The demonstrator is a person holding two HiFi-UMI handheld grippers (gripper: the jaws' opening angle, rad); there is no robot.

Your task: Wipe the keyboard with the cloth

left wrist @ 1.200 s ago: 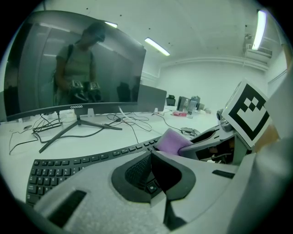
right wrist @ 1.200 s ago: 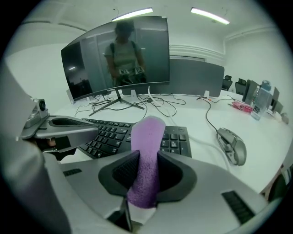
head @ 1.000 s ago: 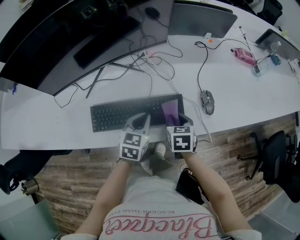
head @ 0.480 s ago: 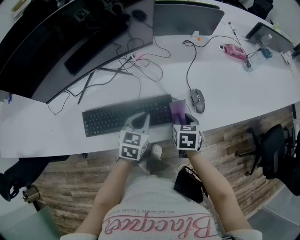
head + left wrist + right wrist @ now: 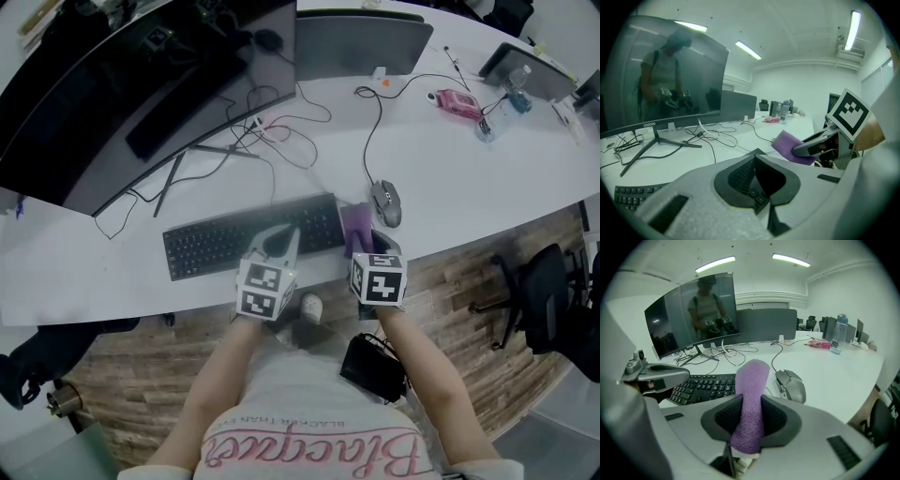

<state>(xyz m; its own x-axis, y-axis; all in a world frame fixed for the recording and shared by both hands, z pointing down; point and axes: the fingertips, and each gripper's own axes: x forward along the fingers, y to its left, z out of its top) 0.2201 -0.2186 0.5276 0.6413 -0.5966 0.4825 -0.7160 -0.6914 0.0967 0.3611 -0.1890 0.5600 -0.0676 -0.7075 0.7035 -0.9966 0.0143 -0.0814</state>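
A black keyboard (image 5: pixel 234 239) lies near the front edge of the white desk (image 5: pixel 469 178). In the head view my left gripper (image 5: pixel 278 239) hovers over the keyboard's right half, jaws shut on nothing. In its own view the left gripper (image 5: pixel 754 158) shows keys through the slot below its tips. My right gripper (image 5: pixel 362 236) is shut on a purple cloth (image 5: pixel 355 223), which hangs just past the keyboard's right end, beside a grey mouse (image 5: pixel 386 202). In the right gripper view the cloth (image 5: pixel 752 376) sticks up between the right gripper (image 5: pixel 751 404) jaws, with the keyboard (image 5: pixel 705 386) to its left and the mouse (image 5: pixel 792 386) to its right.
A large curved monitor (image 5: pixel 141 84) stands behind the keyboard, with loose cables (image 5: pixel 272 131) at its foot. A second screen (image 5: pixel 361 42), a pink item (image 5: pixel 453 101) and a bottle (image 5: pixel 517 89) are further back. An office chair (image 5: pixel 553 300) and a dark bag (image 5: pixel 375 366) sit off the desk.
My right gripper has carried the cloth rightward from the keyboard's right part to just past its end, near the mouse. The left gripper has stayed over the keyboard.
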